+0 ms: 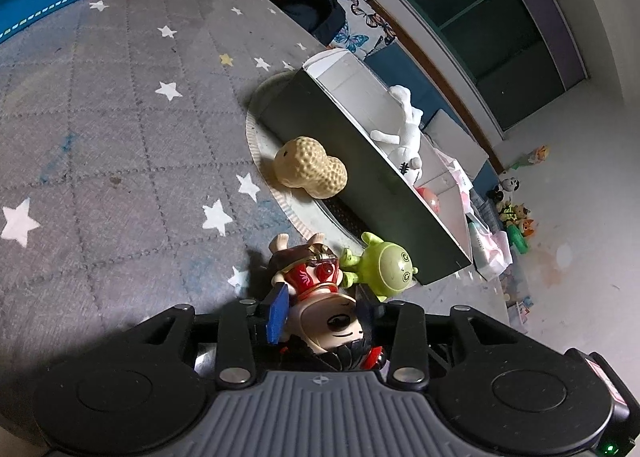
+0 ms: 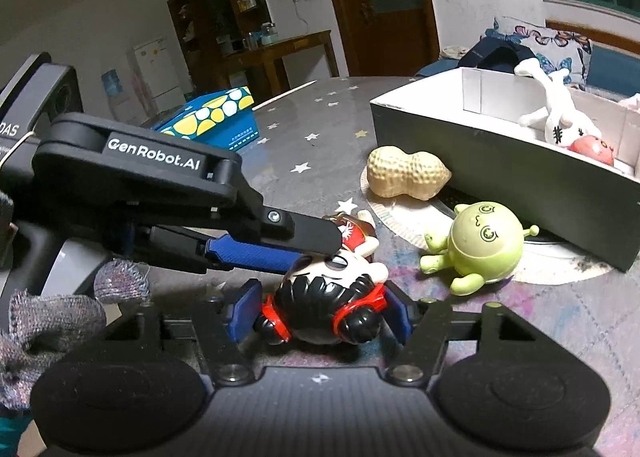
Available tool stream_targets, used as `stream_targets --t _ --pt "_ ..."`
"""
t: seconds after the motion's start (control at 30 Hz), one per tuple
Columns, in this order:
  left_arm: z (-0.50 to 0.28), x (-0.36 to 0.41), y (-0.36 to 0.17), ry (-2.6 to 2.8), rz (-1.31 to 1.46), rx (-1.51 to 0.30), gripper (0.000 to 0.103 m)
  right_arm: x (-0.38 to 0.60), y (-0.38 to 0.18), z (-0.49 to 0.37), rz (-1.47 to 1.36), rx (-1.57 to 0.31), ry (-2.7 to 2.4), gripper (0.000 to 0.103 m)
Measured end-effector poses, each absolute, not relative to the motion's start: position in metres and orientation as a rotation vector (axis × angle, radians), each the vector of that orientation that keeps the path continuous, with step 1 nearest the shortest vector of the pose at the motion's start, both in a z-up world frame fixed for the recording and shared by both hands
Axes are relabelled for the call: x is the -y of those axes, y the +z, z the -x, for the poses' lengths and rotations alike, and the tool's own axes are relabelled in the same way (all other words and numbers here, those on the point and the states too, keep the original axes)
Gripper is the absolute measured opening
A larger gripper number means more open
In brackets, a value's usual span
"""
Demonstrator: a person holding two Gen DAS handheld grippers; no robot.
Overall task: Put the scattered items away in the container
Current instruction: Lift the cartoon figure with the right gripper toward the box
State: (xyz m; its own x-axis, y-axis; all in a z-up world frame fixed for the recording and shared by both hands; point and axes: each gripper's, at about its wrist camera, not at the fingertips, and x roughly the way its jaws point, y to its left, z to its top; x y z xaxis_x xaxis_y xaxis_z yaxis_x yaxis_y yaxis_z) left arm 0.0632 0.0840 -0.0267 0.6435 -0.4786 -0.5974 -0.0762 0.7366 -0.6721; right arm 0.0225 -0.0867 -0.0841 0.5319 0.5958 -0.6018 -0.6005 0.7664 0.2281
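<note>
Both grippers have their fingers around the same toy, and this is the main risk. The left gripper (image 1: 322, 307) has its blue fingers (image 1: 277, 313) against the sides of the doll figurine (image 1: 320, 285), at the face. The right gripper (image 2: 320, 315) has its fingers (image 2: 244, 313) on both sides of the black hair, and they seem to pinch it, though I cannot tell how firmly. If the two hands lift at different moments or in different directions, the figurine may twist out of one grip, or the fingers may hit each other.

The figurine lies on its back on the star-pattern tabletop (image 1: 120, 117). In the left wrist view its long axis runs from 6 o'clock, where the head is, to 12 o'clock, where the feet are.

The green alien toy (image 1: 386, 265) lies just beside it at about 2 o'clock, so a careless lift could knock it. The peanut toy (image 1: 310, 169) rests against the black storage box (image 1: 360, 153), at 12 o'clock from the figurine. The box already holds a white plush rabbit (image 1: 404, 129).
</note>
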Motion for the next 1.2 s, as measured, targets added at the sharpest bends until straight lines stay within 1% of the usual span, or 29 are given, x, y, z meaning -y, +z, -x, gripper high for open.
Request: stream_targets --t 0.2,0.23,0.27,0.33,0.67,0.9,0.93,0.97,1.2 --pt "-0.067 -0.087 -0.029 -0.270 0.742 -0.866 0.041 0.085 -0.083 -0.027 0.010 -0.729 0.717 0.066" --pt "-0.067 -0.089 -0.030 -0.270 0.754 -0.870 0.042 0.085 -0.084 -0.028 0.005 -0.734 0.720 0.066" --pt "-0.068 -0.090 -0.033 -0.272 0.770 -0.879 0.046 0.086 -0.085 -0.029 0.001 -0.737 0.721 0.066" --pt "-0.071 -0.093 -0.040 -0.287 0.820 -0.898 0.048 0.085 -0.086 -0.030 -0.006 -0.741 0.712 0.066" --pt "-0.069 -0.092 -0.041 -0.287 0.824 -0.880 0.047 0.091 -0.085 -0.028 -0.041 -0.744 0.703 0.062" --pt "-0.065 -0.087 -0.032 -0.293 0.791 -0.858 0.047 0.094 -0.080 -0.025 -0.051 -0.730 0.697 0.062" --pt "-0.064 -0.086 -0.030 -0.294 0.788 -0.853 0.047 0.095 -0.078 -0.025 -0.054 -0.724 0.693 0.058" --pt "-0.064 -0.086 -0.028 -0.296 0.785 -0.847 0.047 0.096 -0.076 -0.025 -0.059 -0.719 0.689 0.058" --pt "-0.070 -0.081 -0.014 -0.303 0.780 -0.820 0.047 0.102 -0.062 -0.031 -0.056 -0.690 0.687 0.058"
